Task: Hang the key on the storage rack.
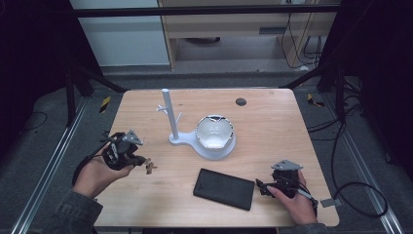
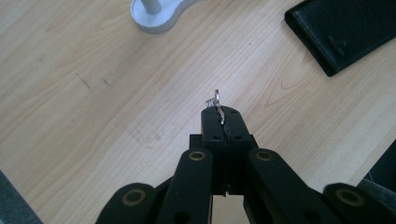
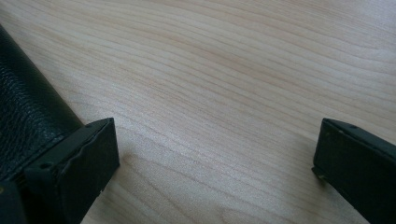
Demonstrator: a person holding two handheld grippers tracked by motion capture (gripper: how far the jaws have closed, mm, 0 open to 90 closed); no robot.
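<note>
Your two hands hold grippers low over the wooden table (image 1: 272,122).
Left gripper (image 2: 221,115) is pinched tight on a small metal ring (image 2: 215,99); white stand (image 1: 171,117) and dish (image 1: 215,132) sit centre; black wallet (image 1: 224,188) lies beside your right gripper (image 3: 215,154), jaws wide apart.

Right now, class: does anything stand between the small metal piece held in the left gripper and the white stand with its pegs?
Nothing visible does. The left gripper pinches the metal piece, and bare tabletop lies between it and the white stand.
</note>
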